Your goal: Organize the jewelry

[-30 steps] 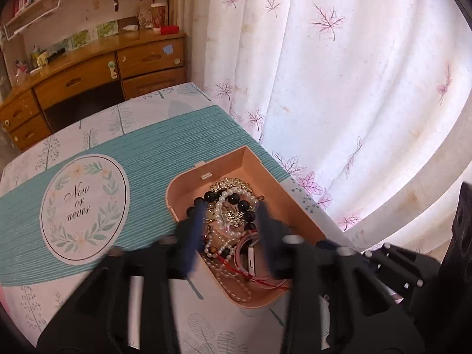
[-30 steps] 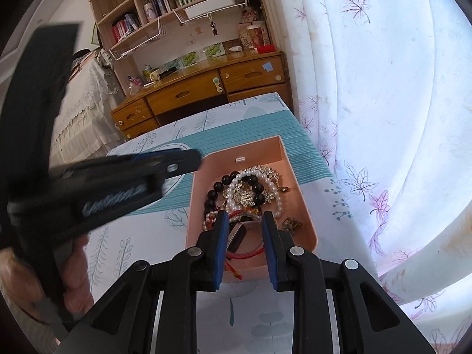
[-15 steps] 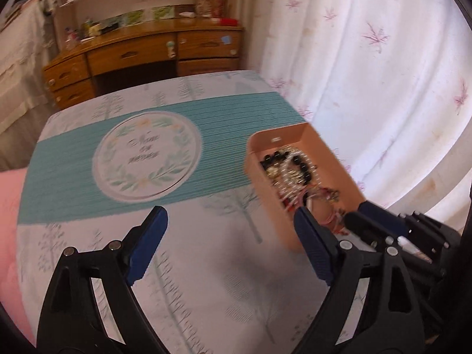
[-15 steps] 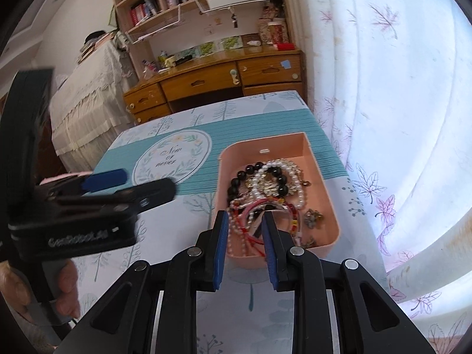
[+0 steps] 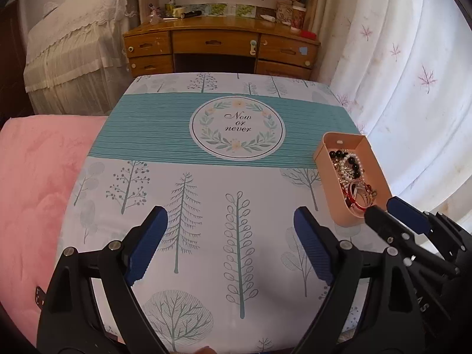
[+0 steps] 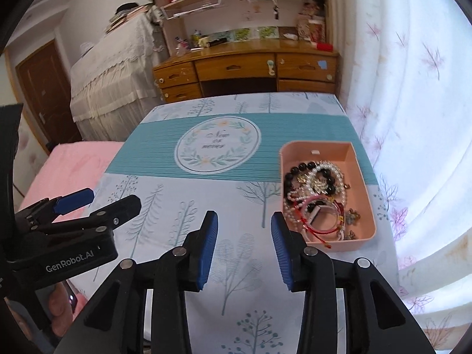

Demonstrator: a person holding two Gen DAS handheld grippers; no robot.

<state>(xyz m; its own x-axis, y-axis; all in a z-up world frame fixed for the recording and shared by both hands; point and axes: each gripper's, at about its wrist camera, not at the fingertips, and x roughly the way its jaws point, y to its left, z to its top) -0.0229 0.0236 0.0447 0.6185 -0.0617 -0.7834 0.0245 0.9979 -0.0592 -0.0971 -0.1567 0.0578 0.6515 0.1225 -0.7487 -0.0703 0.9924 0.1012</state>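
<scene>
- Left gripper (image 5: 230,242): released, its two blue-padded fingers spread wide and holding nothing, hovering above the bench (image 5: 206,206), over the tree-print part of the cloth.
- Right gripper (image 6: 244,246): also released, with a narrower gap between its two pads and nothing held; it is to the right of the left gripper.
- One round "Now or never" emblem (image 5: 237,128) lies on the teal band ahead of the left gripper.
- One pink tray (image 6: 364,181) sits ahead and to the right of the right gripper, near the bench's right edge by the curtain (image 6: 413,118).
- In the tray is one tangled heap of jewelry (image 6: 317,194): a black bead bracelet, pearl strands, red cords and small metal charms; the pieces overlap too much for an exact count.
</scene>
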